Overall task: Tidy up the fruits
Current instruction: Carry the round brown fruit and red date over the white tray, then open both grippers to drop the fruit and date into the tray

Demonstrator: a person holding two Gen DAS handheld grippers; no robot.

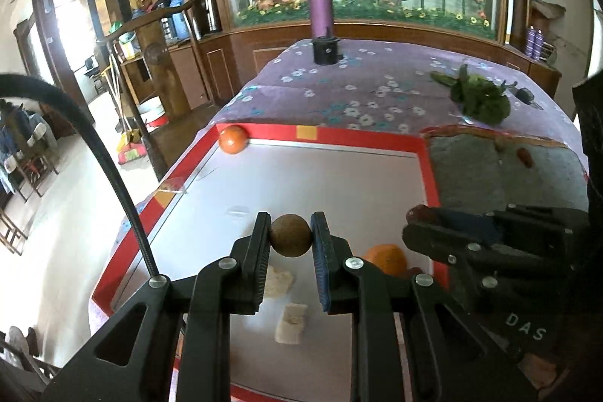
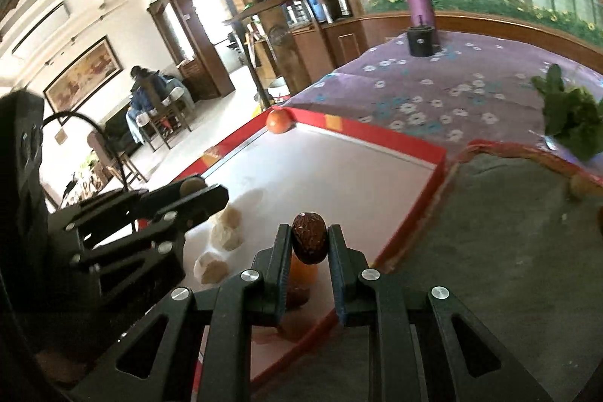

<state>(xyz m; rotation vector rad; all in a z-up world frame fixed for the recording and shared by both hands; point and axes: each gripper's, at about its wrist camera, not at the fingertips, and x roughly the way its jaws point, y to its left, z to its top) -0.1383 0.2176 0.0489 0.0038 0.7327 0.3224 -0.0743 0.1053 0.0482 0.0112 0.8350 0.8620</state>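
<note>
The left gripper [image 1: 291,236] is clamped on a brown ball fruit [image 1: 291,235] above the red-rimmed tray [image 1: 361,135]; the right gripper [image 2: 309,243] pinches a dark date [image 2: 309,237] over the tray's near right edge. Judged best: lower each onto bare tray floor, clear of the orange [image 1: 386,258] and the pale pieces [image 2: 226,236], then release gently so nothing rolls.

The left gripper [image 1: 290,240] is pinching a brown ball [image 1: 291,240]; beside it, the right gripper [image 2: 309,243] is clamping a dark date [image 2: 309,237].
</note>
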